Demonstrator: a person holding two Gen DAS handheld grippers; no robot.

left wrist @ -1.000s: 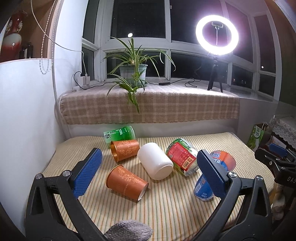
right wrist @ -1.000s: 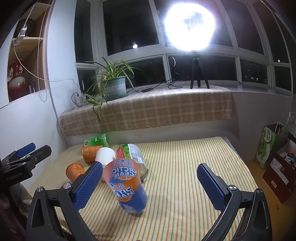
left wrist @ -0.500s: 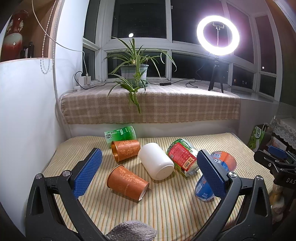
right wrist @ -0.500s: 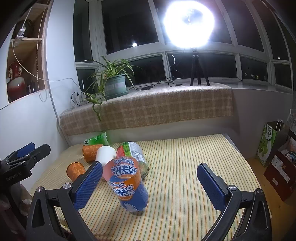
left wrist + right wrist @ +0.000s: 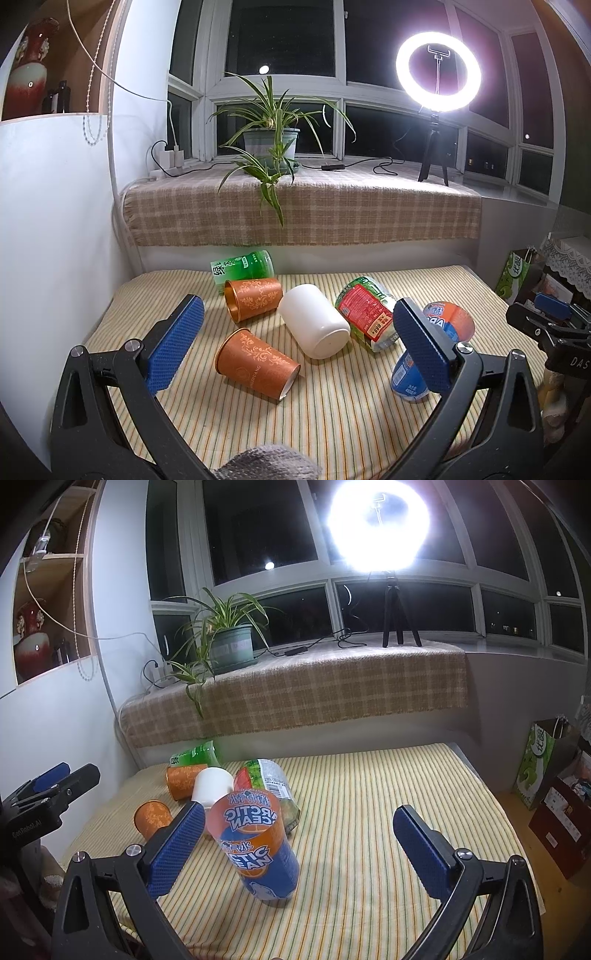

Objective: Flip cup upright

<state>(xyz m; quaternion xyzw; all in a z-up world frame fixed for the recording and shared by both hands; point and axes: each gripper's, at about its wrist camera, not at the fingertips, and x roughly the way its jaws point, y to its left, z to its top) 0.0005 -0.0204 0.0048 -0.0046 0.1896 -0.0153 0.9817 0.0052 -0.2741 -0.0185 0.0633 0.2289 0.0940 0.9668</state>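
Note:
Several cups lie on a striped mat (image 5: 351, 417). Two orange patterned cups lie on their sides: a near one (image 5: 258, 363) and a far one (image 5: 253, 298). A white cup (image 5: 314, 320) lies on its side beside them. A blue and orange "Arctic Ocean" cup (image 5: 255, 843) stands upside down; it also shows in the left wrist view (image 5: 448, 325), partly hidden by a finger. My left gripper (image 5: 295, 350) is open and empty above the near orange cup. My right gripper (image 5: 299, 853) is open and empty, with the blue cup between its fingers' span.
A green bottle (image 5: 243, 264) and a red-and-green packet (image 5: 365, 317) lie among the cups. A checked window ledge (image 5: 303, 206) holds a potted plant (image 5: 271, 140) and a ring light (image 5: 437, 72). A white wall (image 5: 55, 221) stands left. Bags (image 5: 535, 764) sit right.
Both grippers have shifted only slightly; the views drift a little. The cups have not moved and both grippers stay open.

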